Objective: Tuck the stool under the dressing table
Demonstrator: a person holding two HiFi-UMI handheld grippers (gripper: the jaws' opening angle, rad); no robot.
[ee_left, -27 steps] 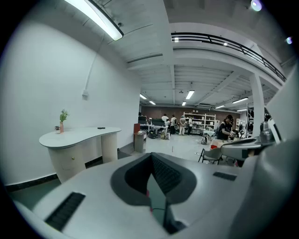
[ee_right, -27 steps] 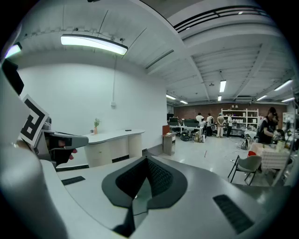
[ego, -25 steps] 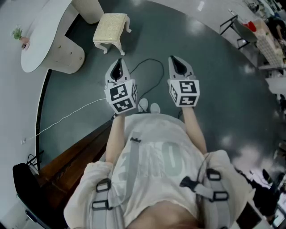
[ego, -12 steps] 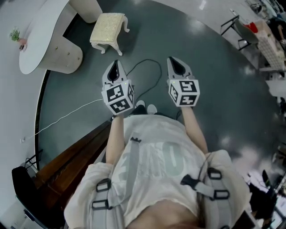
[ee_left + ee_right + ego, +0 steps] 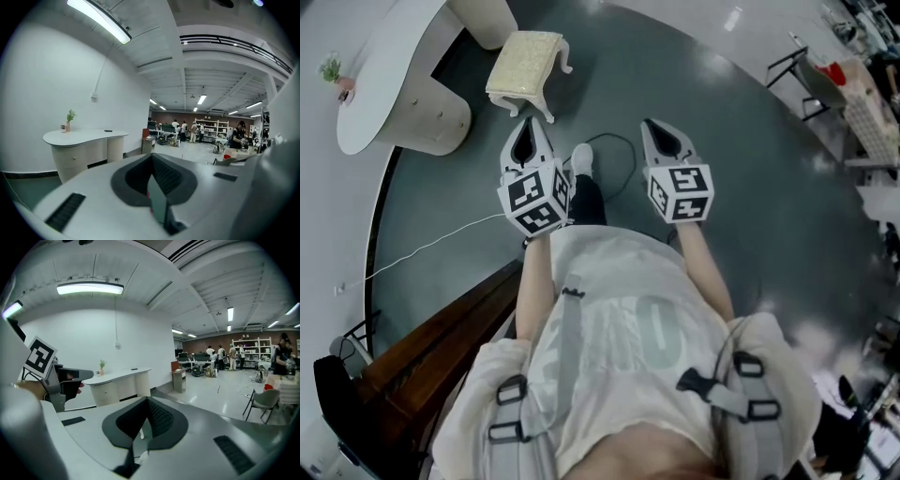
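Now the person steps closer to the stool, with nothing in either gripper.
Compared with a second ago, a white shoe shows ahead between the left gripper and the right gripper. Both grippers sit higher in the frame, the left one just below the cream stool at upper left. The stool stands on the floor near the white dressing table, not under its top. Both pairs of jaws are pressed together on nothing, so I judge the push has not begun.
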